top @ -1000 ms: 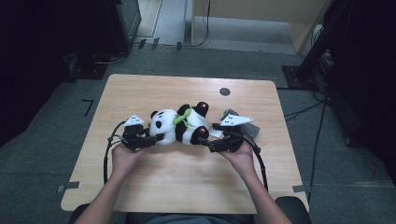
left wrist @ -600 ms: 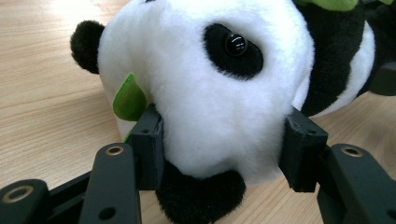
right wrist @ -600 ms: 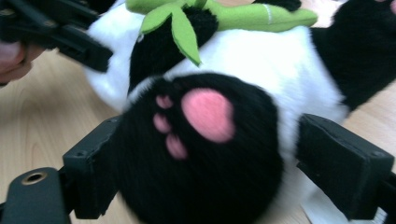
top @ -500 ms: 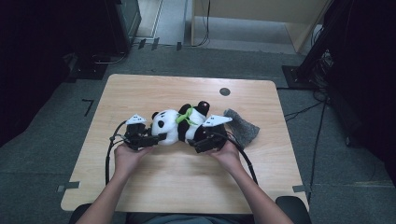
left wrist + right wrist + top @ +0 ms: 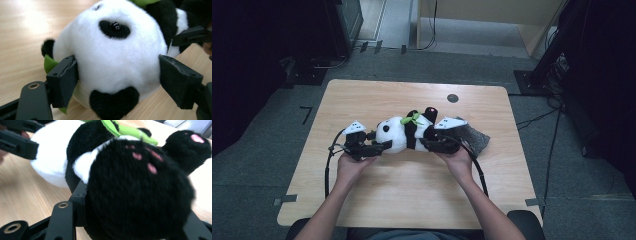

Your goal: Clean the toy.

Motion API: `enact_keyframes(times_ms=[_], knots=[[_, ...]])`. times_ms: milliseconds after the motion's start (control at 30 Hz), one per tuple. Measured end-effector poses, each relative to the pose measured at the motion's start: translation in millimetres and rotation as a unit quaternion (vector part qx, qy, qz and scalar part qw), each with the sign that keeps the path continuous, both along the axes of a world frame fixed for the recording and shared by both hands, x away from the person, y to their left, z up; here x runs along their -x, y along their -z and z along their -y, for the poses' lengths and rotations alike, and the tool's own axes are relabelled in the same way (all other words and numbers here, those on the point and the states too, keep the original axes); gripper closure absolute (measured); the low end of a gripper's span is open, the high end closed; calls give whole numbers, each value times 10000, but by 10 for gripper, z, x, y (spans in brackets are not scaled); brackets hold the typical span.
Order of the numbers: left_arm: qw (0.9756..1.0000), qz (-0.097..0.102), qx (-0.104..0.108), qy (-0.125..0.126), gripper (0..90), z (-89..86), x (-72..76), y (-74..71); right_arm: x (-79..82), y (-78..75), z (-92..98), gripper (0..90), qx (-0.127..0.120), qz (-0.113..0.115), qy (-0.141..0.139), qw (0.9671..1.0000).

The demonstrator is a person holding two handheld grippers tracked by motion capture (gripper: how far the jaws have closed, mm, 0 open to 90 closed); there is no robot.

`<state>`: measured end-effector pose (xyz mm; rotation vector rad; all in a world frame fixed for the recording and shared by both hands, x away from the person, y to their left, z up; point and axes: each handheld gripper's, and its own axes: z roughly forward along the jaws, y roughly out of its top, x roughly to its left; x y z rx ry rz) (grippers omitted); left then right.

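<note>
My left hand-held gripper (image 5: 117, 82) had just been opening and stood released around the panda (image 5: 404, 132)'s head; my right hand-held gripper (image 5: 135, 220) had just been closing, clenched on its foot. The panda lay between them on the tabletop (image 5: 412, 195), and lifting was, I judged, not yet begun

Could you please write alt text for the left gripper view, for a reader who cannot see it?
A plush panda's white head, with one black eye patch and a black ear, lies on a wooden table between the left gripper's two black fingers. The left one touches the fur; the right one stands just clear.
</note>
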<state>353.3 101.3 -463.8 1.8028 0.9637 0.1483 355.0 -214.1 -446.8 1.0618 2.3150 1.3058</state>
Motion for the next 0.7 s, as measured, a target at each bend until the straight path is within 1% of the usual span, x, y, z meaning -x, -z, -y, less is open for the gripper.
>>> enact_keyframes(times_ms=[67,100,133,233,300,367,467,500,567,600,667,700], knots=[[9998,169,64,45,165,-21,34,-41,10,-73,36,485,-17,7,34,10000],[9998,201,34,53,143,-26,40,-46,18,-121,64,484,-7,4,76,10000],[9997,211,-46,88,118,-38,46,-45,22,-146,89,484,-37,-8,116,9999],[9995,212,-121,196,109,-67,56,-36,17,-229,221,478,-231,-167,235,9993],[9991,262,-137,308,108,-65,65,-30,21,-283,315,473,-353,-325,297,9984],[9983,337,-235,424,101,-35,75,-17,38,-323,375,468,-444,-416,312,9977],[9968,468,-354,540,91,39,94,4,71,-364,400,463,-526,-486,256,9971],[9965,508,-345,564,79,56,101,6,83,-378,393,462,-533,-521,225,9970],[9950,661,-345,658,45,89,122,-3,102,-390,364,463,-565,-566,154,9967],[9942,717,-343,723,20,101,132,-5,114,-397,338,464,-546,-634,88,9965],[9930,762,-338,841,0,130,152,-1,122,-400,303,466,-576,-711,1,9958],[9924,782,-335,884,0,145,160,-1,127,-401,280,467,-612,-788,-49,9950]])
